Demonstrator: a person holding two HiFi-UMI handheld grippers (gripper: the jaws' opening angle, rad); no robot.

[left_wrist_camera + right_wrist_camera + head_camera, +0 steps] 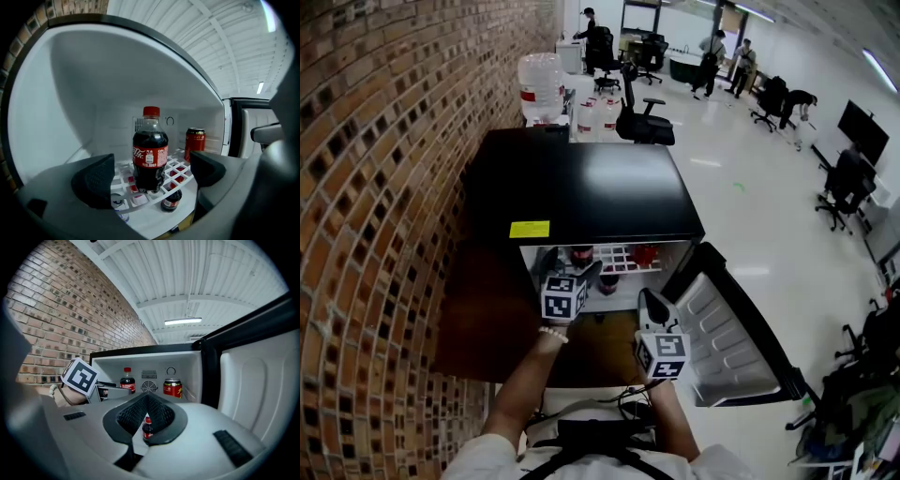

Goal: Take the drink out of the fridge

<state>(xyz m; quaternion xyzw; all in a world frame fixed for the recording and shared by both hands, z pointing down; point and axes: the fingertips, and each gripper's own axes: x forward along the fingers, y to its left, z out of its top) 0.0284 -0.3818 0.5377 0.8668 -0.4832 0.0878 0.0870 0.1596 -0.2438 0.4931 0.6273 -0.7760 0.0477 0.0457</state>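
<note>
The grey plastic left gripper (152, 173) and grey plastic right gripper (146, 416) have bumpy black pads (93, 180). Each carries a white cube (563, 298) with black squares. The person wears a white shirt (487, 461), black straps (581, 439) and a white bead bracelet (552, 334).

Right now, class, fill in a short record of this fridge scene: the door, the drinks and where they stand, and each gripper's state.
Fridge door: open, swung to the right
Wire shelf: cola bottle upright, red can to its right
Below shelf: small dark bottle
Left gripper: open, aimed at the cola bottle, not touching it
Right gripper: shut, empty
</note>
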